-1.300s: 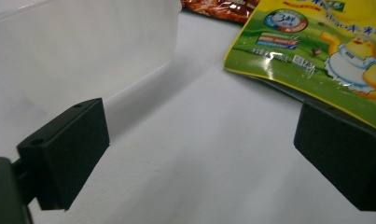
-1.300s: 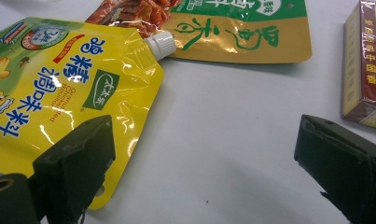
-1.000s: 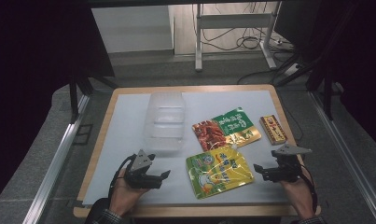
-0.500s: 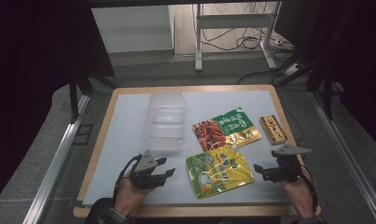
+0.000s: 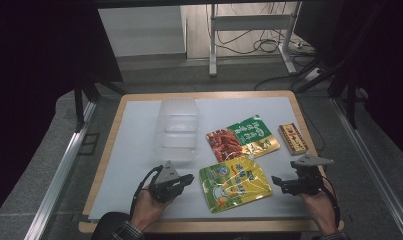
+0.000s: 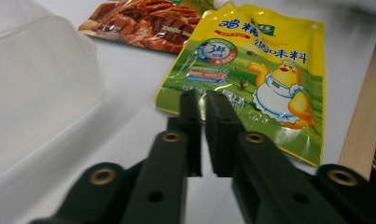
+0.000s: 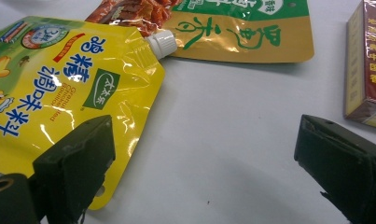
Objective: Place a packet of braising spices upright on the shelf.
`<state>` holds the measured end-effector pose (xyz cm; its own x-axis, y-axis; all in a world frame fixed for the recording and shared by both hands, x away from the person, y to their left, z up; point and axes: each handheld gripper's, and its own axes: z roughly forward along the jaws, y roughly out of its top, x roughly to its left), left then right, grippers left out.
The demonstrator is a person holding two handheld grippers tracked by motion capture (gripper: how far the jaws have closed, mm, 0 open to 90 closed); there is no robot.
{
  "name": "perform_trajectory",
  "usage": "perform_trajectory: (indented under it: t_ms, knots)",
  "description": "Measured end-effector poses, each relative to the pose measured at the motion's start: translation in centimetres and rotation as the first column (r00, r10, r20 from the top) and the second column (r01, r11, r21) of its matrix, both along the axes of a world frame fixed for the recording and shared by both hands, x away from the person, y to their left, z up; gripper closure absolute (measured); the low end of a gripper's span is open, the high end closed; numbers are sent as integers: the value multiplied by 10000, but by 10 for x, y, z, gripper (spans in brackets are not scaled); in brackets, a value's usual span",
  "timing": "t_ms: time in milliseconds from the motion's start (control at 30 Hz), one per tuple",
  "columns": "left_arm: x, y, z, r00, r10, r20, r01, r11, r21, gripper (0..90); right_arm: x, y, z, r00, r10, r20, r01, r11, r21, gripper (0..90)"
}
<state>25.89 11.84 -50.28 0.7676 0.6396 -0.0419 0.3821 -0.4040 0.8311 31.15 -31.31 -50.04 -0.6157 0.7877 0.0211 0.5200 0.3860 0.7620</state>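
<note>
A yellow spouted pouch [image 5: 235, 182] with a chick drawing lies flat at the front middle of the white mat [image 5: 139, 150]. My left gripper [image 5: 188, 178] sits just left of it, jaws shut with nothing between them. In the left gripper view the gripper [image 6: 203, 100] points at the lower corner of the pouch [image 6: 255, 70]. My right gripper [image 5: 277, 182] rests just right of the pouch, open. In the right gripper view the gripper [image 7: 204, 135] stands wide over bare mat, with the pouch [image 7: 59, 70] and its white cap [image 7: 161, 43] to the left.
A red and green snack packet [image 5: 241, 137] lies behind the pouch. A small red and yellow box [image 5: 293, 138] sits at the right, near the right jaw in the right gripper view. A clear plastic container [image 5: 177, 129] stands at the mat's middle left. The wooden table edge [image 5: 109, 227] runs along the front.
My left gripper has moved right, closer to the yellow pouch. The right gripper has stayed where it was.
</note>
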Motion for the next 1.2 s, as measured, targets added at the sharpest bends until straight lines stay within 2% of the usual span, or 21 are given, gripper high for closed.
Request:
perform_trajectory:
  t_ms: [233, 400, 733, 967, 1067, 1133, 1167, 1200]
  knots:
    - [7, -11, -3, 9996, -202, -178, 204, 9997, 136, 900, 0, 0, 0, 10000, 36, -22, -36, 10000, 27, 51]
    - [11, -24, -6, 9989, -459, -136, 462, 9986, 245, 900, 1, 1, -1, 10000, 60, -12, -60, 10000, 12, 51]
    - [23, -46, -12, 9914, -1289, -240, 1295, 9912, 270, 900, 2, 3, -2, 9998, 146, -110, -146, 9999, -35, 51]
    - [25, -62, -18, 9882, -1530, -84, 1532, 9868, 526, 900, 2, 3, -3, 9997, 185, -138, -185, 9998, 16, 51]
    - [28, -68, -25, 9822, -1852, -314, 1863, 9818, 368, 900, 2, 3, -3, 9997, 188, -134, -188, 9998, -1, 51]
    - [29, -69, -29, 9823, -1838, -367, 1850, 9822, 321, 900, 2, 4, -3, 9997, 199, -108, -199, 9998, 54, 51]
    - [30, -68, -29, 9817, -1844, -471, 1857, 9823, 234, 900, 2, 4, -2, 9997, 205, -93, -204, 9997, 144, 51]
    - [32, -67, -30, 9804, -1825, -739, 1836, 9830, 91, 900, 2, 4, -2, 9998, 204, -70, -203, 9996, 184, 51]
